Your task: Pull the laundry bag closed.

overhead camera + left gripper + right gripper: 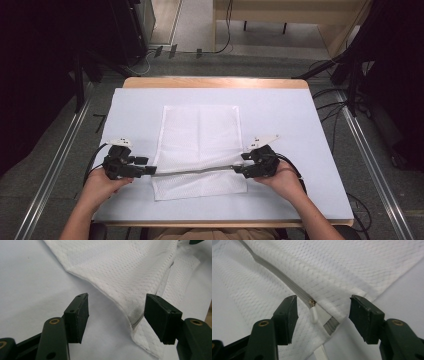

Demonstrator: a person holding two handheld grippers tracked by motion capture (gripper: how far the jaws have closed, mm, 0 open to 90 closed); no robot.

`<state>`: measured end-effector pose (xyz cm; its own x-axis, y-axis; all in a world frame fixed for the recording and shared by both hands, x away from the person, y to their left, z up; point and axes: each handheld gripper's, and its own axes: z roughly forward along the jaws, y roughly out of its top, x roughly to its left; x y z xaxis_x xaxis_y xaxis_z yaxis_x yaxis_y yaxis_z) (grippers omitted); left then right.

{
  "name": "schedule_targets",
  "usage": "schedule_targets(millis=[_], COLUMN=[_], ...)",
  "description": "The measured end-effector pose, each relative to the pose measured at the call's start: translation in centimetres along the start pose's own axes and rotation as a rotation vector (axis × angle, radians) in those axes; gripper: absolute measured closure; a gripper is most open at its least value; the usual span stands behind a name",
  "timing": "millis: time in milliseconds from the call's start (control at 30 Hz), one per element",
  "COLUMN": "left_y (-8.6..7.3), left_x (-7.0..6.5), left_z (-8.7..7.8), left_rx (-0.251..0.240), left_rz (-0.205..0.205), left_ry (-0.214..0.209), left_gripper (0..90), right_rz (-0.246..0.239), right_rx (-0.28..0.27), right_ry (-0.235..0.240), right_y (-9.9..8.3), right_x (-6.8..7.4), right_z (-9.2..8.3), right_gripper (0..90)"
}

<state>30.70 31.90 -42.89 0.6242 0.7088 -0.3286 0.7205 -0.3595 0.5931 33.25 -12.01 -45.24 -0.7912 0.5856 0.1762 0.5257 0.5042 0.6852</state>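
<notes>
The white mesh bag (200, 150) lies flat on the table, a little toward 6 o'clock from the table's middle in the high view. Its grey zipper (192, 171) runs across it from 9 o'clock to 3 o'clock, close to the near edge of the bag.

The left gripper (150, 170) is at the 9 o'clock end of the zipper, and the right gripper (239, 170) is at the 3 o'clock end. Both point toward each other along the zipper line.

In the left gripper view, the jaws stand wide apart. The folded corner of the bag (135, 317) lies between them, nearer to the jaw at 3 o'clock, and I cannot see a pad pressing on it. In the right gripper view, the jaws are also spread wide. The white zipper pull (313, 315) lies between them, a little closer to the jaw at 9 o'clock, and neither pad touches it. A white strap (320, 353) leaves the picture at 6 o'clock.

The table (295, 130) has a pale blue-white cover with a wooden edge (215, 82) at 12 o'clock. Around it is a grey floor (65, 155) with metal rails (367, 160) at both sides, black cables (327, 95) at 2 o'clock, and a light wooden bench (290, 12) at 12 o'clock.
</notes>
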Motion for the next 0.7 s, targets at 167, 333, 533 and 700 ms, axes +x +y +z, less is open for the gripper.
schedule_targets(millis=[167, 333, 533, 700], left_y=[0.0, 0.0, -0.3, -0.6], left_x=[0.1, 0.3, 1.1, 1.8], left_z=[-0.5, -0.9, -1.4, -1.8], left_rx=[-0.025, -0.055, -0.088, -0.099], left_rz=[0.008, 0.013, 0.002, -0.024], left_ry=[0.031, 0.058, 0.085, 0.097], left_gripper=[36.6, 35.5, 34.8, 34.8], right_rz=[0.026, 0.047, 0.089, 0.093], right_rx=[-0.037, -0.054, -0.083, -0.101], right_ry=[-0.027, -0.051, -0.08, -0.1], right_y=[0.0, -0.1, -0.3, -0.4], right_x=[-0.8, -1.5, -2.2, -2.8], right_z=[-0.6, -1.1, -1.6, -1.9], right_gripper=[37.6, 36.1, 32.3, 31.2])
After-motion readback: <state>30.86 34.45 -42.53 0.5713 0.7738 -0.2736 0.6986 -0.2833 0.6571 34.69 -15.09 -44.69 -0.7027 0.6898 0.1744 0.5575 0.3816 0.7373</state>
